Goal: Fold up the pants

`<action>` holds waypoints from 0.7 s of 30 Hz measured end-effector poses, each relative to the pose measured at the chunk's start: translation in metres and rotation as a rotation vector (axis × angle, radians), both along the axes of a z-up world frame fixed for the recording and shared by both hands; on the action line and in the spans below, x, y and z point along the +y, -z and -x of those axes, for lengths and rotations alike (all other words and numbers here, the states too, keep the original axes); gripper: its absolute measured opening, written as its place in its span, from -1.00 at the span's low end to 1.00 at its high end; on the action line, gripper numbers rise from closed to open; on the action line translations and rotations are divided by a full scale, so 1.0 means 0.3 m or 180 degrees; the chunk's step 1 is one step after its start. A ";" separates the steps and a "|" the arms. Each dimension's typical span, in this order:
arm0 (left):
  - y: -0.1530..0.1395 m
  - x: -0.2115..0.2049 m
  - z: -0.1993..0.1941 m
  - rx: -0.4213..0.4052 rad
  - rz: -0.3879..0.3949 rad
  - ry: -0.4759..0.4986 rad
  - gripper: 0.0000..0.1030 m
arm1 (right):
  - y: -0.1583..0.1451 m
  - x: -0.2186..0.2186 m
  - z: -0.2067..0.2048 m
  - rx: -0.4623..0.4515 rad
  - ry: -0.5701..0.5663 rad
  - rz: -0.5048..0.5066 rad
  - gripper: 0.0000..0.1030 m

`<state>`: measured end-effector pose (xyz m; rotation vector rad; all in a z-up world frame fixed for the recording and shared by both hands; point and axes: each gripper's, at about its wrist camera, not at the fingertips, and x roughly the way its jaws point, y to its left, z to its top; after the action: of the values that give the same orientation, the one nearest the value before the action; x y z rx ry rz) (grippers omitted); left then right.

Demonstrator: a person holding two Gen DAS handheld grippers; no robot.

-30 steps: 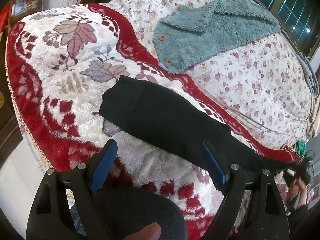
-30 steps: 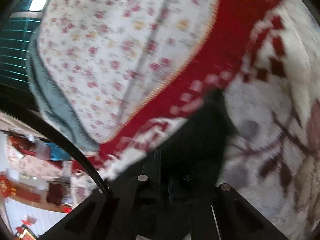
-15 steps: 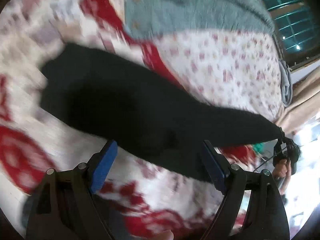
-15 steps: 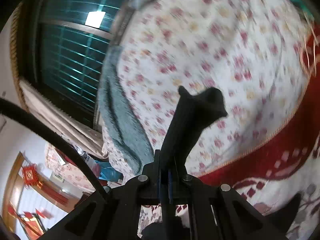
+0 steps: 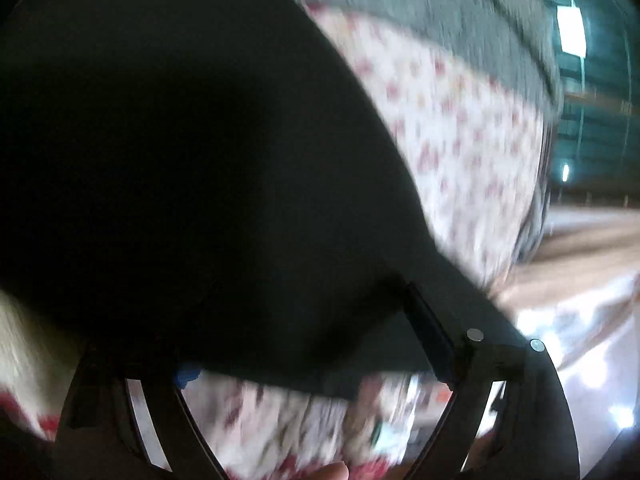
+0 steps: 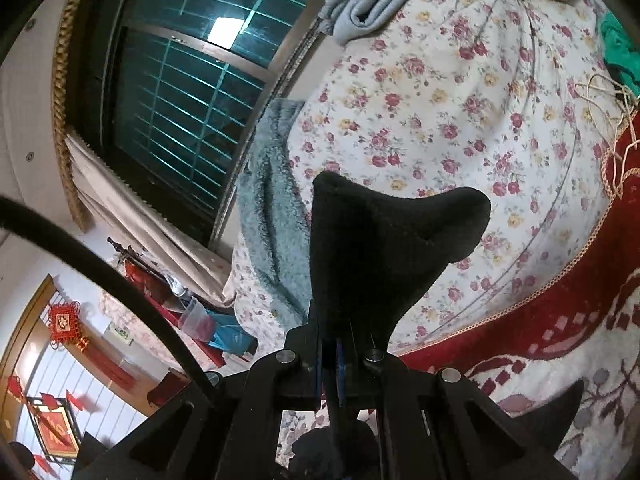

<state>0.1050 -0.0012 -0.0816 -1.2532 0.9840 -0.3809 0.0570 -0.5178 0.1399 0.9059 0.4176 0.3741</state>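
Right wrist view: your right tool (image 6: 334, 354) has its two fingers pressed together on a pinch of the black pants (image 6: 380, 248). The gripped end stands up from the jaws in a saddle shape, lifted off the bed, with the floral bedsheet (image 6: 460, 112) behind it. A red and white patterned blanket (image 6: 560, 320) covers the bed's right side and near corner. A fluffy grey-blue garment (image 6: 272, 200) lies along the bed's left edge beside a dark barred window (image 6: 180, 100), and a folded pale blue cloth (image 6: 368, 0) sits at the far edge.

Left wrist view: this picture is heavily blurred. The pants (image 5: 180, 152) fill most of it as a dark sheet, very close to the lens. Your left tool (image 5: 304, 328) is spread wide, its two fingers well apart, and the cloth lies across the gap between them. You cannot tell whether either finger (image 5: 428, 328) touches the fabric; nothing looks clamped.

Risks, as a judgement: the right grip holds only a small bunch, so a quick pull could let it slip out. With the left tool not holding anything, the hanging length may twist or sag unevenly, giving a crooked fold. Closing the left tool while blurred and this close could catch the blanket or sheet along with the pants.
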 end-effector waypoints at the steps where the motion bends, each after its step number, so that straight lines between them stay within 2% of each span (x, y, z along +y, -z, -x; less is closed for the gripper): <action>1: 0.001 0.025 0.001 -0.0002 0.0038 -0.0135 0.71 | -0.003 -0.007 0.012 -0.0006 0.0021 0.0002 -0.91; 3: -0.020 0.106 0.007 -0.0060 0.0046 -0.0439 0.71 | 0.001 -0.032 0.032 0.0009 0.0071 -0.0008 -0.91; 6: -0.040 0.211 -0.004 -0.0171 0.0117 -0.0703 0.68 | 0.036 -0.076 0.064 0.0082 0.0146 -0.0041 -0.91; 7: -0.053 0.241 -0.015 -0.0190 0.0032 -0.0746 0.43 | 0.048 -0.084 0.071 0.0097 0.0145 -0.0046 -0.91; 8: -0.060 0.253 -0.035 -0.0175 -0.0044 -0.0723 0.04 | 0.066 -0.093 0.081 0.0130 0.0150 -0.0044 -0.91; 9: -0.070 0.263 -0.067 -0.0136 -0.0098 -0.0642 -0.11 | 0.088 -0.099 0.086 0.0171 0.0147 -0.0050 -0.91; 10: -0.073 0.275 -0.085 -0.0071 -0.0191 -0.0607 -0.40 | 0.106 -0.107 0.090 0.0214 0.0153 -0.0058 -0.91; 11: -0.084 0.269 -0.110 -0.0035 -0.0276 -0.0580 -0.51 | 0.135 -0.118 0.091 0.0289 0.0189 -0.0059 -0.91; 16: -0.163 0.310 -0.255 -0.0266 -0.0587 -0.0504 -0.52 | 0.297 -0.199 0.024 0.0752 0.0346 -0.0255 -0.91; 19: -0.172 0.294 -0.481 -0.0237 -0.0673 -0.0242 -0.52 | 0.401 -0.257 -0.095 0.1020 0.0465 -0.0318 -0.91; 21: -0.170 0.250 -0.702 -0.0216 -0.0756 0.0119 -0.43 | 0.466 -0.295 -0.239 0.1077 0.0582 -0.0215 -0.85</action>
<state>0.3156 0.0738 -0.0306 -1.0026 0.9657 -0.3230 0.1287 -0.6063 0.0001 1.0686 0.6296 0.0658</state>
